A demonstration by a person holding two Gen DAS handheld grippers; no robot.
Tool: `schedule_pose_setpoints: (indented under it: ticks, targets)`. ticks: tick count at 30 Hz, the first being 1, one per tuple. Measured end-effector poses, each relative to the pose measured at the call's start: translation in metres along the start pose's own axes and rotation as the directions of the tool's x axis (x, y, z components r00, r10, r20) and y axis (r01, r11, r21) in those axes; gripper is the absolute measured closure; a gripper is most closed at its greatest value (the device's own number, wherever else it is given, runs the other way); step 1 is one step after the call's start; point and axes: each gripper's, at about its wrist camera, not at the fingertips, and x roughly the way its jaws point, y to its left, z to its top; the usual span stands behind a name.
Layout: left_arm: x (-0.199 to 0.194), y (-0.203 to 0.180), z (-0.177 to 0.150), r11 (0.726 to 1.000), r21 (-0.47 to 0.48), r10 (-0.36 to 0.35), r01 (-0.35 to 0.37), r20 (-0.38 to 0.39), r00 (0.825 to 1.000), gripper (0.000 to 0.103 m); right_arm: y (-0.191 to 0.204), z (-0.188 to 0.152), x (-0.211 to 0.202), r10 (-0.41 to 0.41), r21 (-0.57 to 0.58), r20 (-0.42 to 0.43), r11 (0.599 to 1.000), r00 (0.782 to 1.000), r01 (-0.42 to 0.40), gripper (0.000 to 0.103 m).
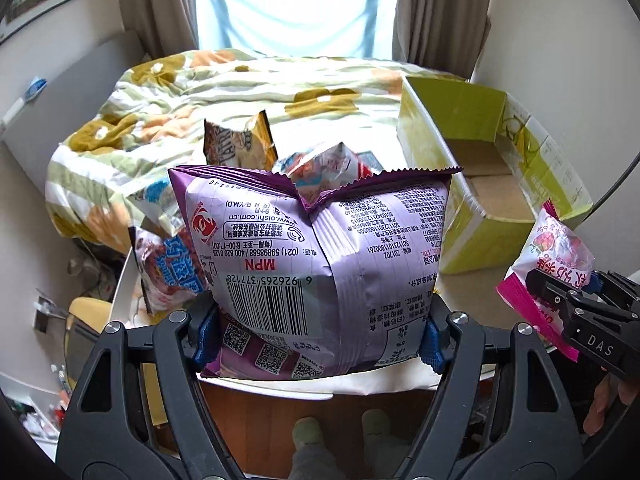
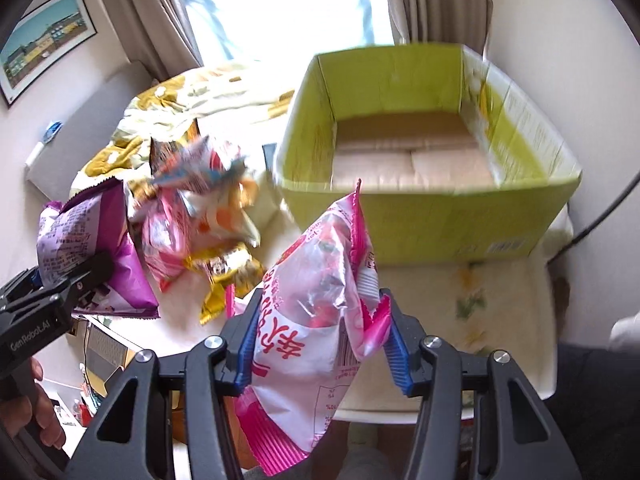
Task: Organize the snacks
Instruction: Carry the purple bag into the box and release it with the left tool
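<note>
— Bedroom, quilted bed [image 1: 224, 92] behind; green carton [image 2: 432, 216] sits empty on the table. What step?

— Loading. Left gripper [image 1: 320, 340] clamps the purple bag [image 1: 316, 264], right gripper [image 2: 320, 356] the pink packet [image 2: 320, 292]. Next: carry over the rim, release.

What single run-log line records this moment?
left gripper: shut on purple bag | right gripper: shut on pink bag | green box: open, no snacks visible inside | loose snacks: on table
</note>
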Motion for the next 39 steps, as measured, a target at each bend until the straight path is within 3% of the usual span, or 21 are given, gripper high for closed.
schedule_pose_setpoints:
  ticks: [6,12,20,25,33,36,38,39]
  targets:
    - [-0.017,-0.047,0.047,0.999,-0.006,-0.032,0.032,0.066,0.997,0.029,-0.015,0.047,-0.028,0.004,-0.056,0.080,0.998,0.997,0.001,0.054]
    - [0.000,-0.095,0.101,0.995,0.031,-0.094,0.092,0.077,0.993,0.029,-0.046,0.087,-0.033,-0.014,-0.063,0.097,0.998,0.995,0.020,0.054]
    - [0.064,-0.139,0.169,0.985,0.100,-0.145,0.141,0.032,0.989,0.029,-0.084,0.128,-0.013,-0.061,-0.012,0.095,0.998,0.994,0.062,0.054]
    - [0.117,-0.159,0.203,0.973,0.136,-0.180,0.184,-0.042,0.983,0.029,-0.103,0.154,0.007,-0.091,0.041,0.072,0.995,0.993,0.089,0.054]
    - [0.193,-0.194,0.235,0.952,0.189,-0.212,0.240,-0.157,0.965,0.029,-0.122,0.185,0.041,-0.138,0.089,0.022,0.987,0.990,0.136,0.054]
    - [0.215,-0.206,0.239,0.947,0.213,-0.195,0.238,-0.206,0.959,0.024,-0.130,0.189,0.048,-0.150,0.109,0.003,0.983,0.989,0.149,0.054]
    - [0.223,-0.211,0.241,0.949,0.227,-0.169,0.217,-0.212,0.963,0.005,-0.135,0.191,0.052,-0.155,0.122,-0.011,0.980,0.988,0.156,0.054]
    - [0.224,-0.212,0.242,0.949,0.235,-0.161,0.209,-0.208,0.965,0.001,-0.137,0.192,0.053,-0.156,0.126,-0.016,0.980,0.988,0.156,0.054]
